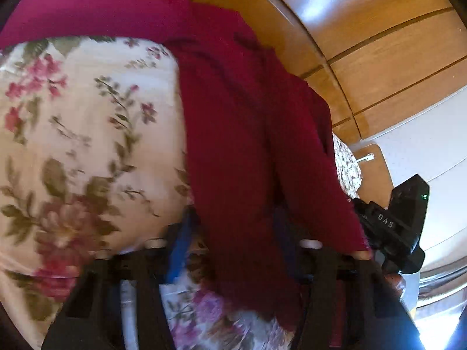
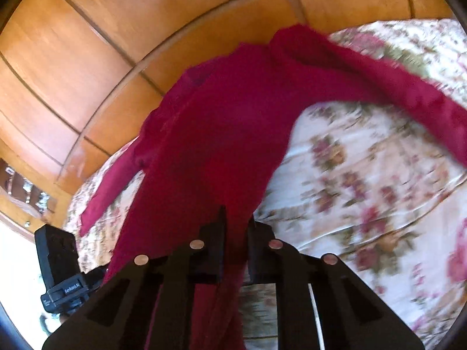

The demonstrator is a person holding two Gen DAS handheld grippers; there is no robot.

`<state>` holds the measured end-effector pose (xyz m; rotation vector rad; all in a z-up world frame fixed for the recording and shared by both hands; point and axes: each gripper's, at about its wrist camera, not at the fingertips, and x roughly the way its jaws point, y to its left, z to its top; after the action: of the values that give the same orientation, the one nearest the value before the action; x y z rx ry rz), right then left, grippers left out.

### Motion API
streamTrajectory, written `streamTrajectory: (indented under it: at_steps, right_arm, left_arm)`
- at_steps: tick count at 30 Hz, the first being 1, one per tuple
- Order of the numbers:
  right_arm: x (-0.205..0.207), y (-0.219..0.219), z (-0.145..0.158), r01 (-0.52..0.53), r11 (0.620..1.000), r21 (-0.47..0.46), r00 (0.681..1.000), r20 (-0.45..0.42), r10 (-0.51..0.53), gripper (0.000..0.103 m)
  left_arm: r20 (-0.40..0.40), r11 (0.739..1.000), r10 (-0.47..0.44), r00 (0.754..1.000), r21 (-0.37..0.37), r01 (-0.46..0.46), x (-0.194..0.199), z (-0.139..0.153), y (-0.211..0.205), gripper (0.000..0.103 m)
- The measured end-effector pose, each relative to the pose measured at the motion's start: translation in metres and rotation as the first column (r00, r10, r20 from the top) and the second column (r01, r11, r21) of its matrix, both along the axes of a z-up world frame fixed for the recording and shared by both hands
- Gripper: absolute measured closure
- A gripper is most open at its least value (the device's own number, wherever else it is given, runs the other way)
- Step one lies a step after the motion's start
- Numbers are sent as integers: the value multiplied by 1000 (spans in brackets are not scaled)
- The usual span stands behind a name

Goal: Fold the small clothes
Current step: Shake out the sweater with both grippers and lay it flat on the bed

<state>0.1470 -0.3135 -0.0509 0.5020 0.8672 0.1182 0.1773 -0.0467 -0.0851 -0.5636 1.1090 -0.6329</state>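
A dark red long-sleeved garment (image 1: 239, 122) lies partly lifted over a floral bedspread (image 1: 87, 134). In the left wrist view it drapes over my left gripper (image 1: 233, 233), whose fingertips are hidden under the cloth. In the right wrist view the red garment (image 2: 221, 128) runs up from my right gripper (image 2: 236, 227), whose jaws are closed on a bunched edge of it. One sleeve (image 2: 111, 186) hangs to the left, the other sleeve (image 2: 408, 99) stretches right over the bedspread (image 2: 364, 175).
A wooden panelled headboard or wall (image 1: 379, 43) stands behind the bed and shows in the right wrist view (image 2: 87, 58) too. The other gripper's black body (image 1: 397, 221) is at the right in the left view, and at lower left (image 2: 58, 268) in the right view.
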Motion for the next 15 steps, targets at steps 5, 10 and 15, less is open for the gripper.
streamTrajectory:
  at_steps: [5, 10, 15]
  right_arm:
    - [-8, -21, 11, 65, 983, -172, 998, 16, -63, 94]
    - [-31, -37, 21, 70, 970, -232, 998, 25, -66, 94]
    - [-54, -34, 33, 48, 978, -202, 998, 47, -39, 95]
  left_arm:
    - [36, 1000, -2, 999, -4, 2, -18, 21, 11, 95]
    - [89, 1000, 9, 996, -10, -8, -45, 61, 56, 96]
    - [101, 998, 56, 993, -8, -55, -79, 102, 110, 96]
